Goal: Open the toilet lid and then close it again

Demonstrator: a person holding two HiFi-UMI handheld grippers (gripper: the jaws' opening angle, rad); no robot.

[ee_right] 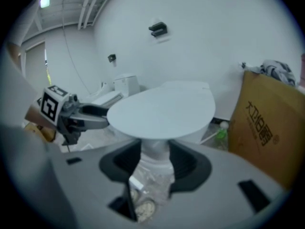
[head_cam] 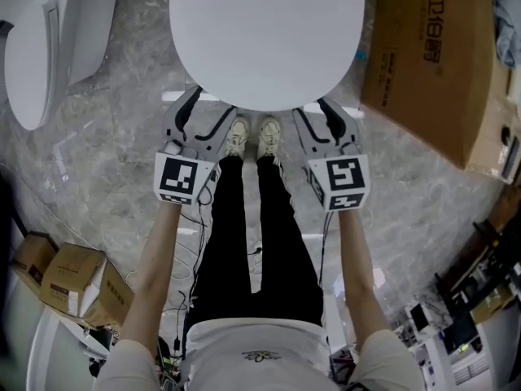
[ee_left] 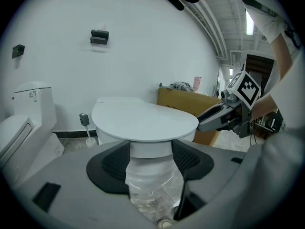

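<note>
Marbled grey floor (head_cam: 106, 169) under a white toilet lid (head_cam: 264, 31) that lies flat and closed, a gripper at each side of its front edge.

From the head view the lid fills 12 o'clock, and a person stands facing it with pale shoes (head_cam: 252, 137) just short of its front rim. The left gripper (head_cam: 202, 119) sits at the rim's 7 o'clock and the right gripper (head_cam: 321, 120) at its 5 o'clock, both pointing toward the lid. Each gripper's own view shows its dark jaws spread apart with nothing clamped between them and the lid's rim just above the gap; whether they touch the rim cannot be told. A large cardboard box (head_cam: 431, 63) stands at 2 o'clock, a second white toilet (head_cam: 37, 47) at 10 o'clock, and small brown boxes (head_cam: 69, 279) at 8 o'clock.
</note>
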